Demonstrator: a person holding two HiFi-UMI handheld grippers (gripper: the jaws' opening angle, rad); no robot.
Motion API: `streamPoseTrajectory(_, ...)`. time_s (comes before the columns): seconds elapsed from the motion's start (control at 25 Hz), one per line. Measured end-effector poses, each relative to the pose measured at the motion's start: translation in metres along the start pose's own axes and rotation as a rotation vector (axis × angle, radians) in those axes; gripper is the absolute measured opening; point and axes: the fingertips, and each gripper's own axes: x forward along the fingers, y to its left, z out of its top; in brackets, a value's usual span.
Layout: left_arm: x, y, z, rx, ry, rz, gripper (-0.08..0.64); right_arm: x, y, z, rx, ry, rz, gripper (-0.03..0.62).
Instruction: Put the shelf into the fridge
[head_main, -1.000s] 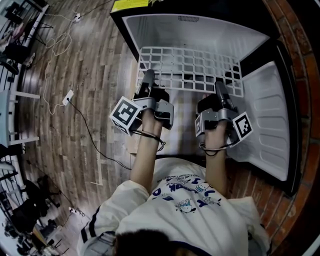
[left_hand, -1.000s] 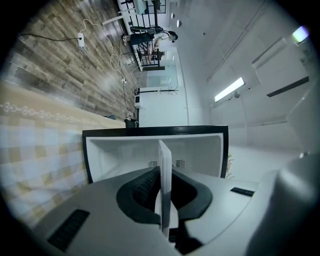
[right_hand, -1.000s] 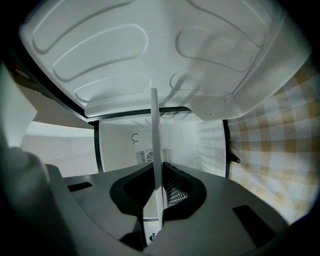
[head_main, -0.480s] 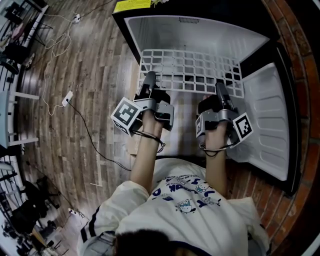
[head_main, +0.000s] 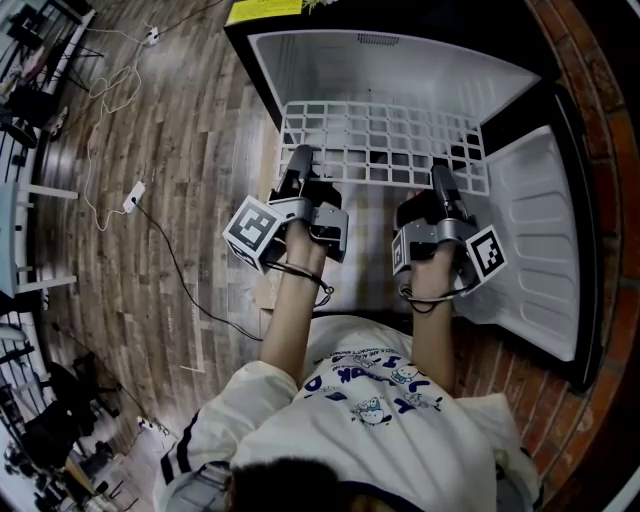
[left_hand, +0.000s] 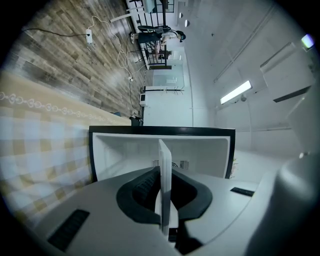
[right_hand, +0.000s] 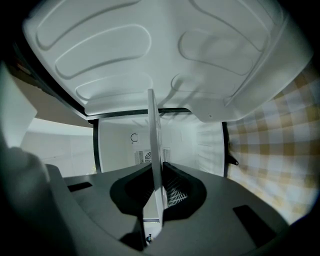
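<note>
Left gripper (head_main: 299, 160) and right gripper (head_main: 440, 178) stay clamped on the white wire-grid shelf (head_main: 385, 140), seemingly inching it deeper into the open white-lined fridge (head_main: 400, 65).

The grid shelf (head_main: 385, 141) is white, the fridge (head_main: 400, 65) black with white lining, the plank floor (head_main: 180, 130) brown.

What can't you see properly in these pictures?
- Head view: the left gripper and right gripper cover the near edge of the shelf, where they hold it.
- Head view: any ledges inside the fridge are too small to see.
- Both gripper views: the shelf is edge-on, so its grid is unreadable.
</note>
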Motion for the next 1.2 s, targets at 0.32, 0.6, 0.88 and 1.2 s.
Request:
streamPoseTrajectory(0.32,0.0034,-0.0044,0.0002,0.001,-0.002,-0.008,0.035,-0.0010,-0.0013,-0.0020,0.004,0.005,-0.003,0.048)
streamPoseTrajectory(0.6,0.0037,-0.0049,0.0015,0.011,-0.001,-0.004,0.035,-0.0022,-0.0007,-0.0030,-0.003,-0.005,-0.003,0.048)
streamPoseTrajectory(0.88,0.0078,-0.0032,0.0016,0.018,0.005,-0.002,0.035,0.0040,-0.0037,-0.0013,-0.002,-0.013,-0.006,0.048)
streamPoseTrajectory(1.2,0.0015,-0.0051,-0.0018,0.014,0.010,-0.002,0.035,-0.0007,-0.0017,0.0008,-0.010,-0.019,-0.001,0.048)
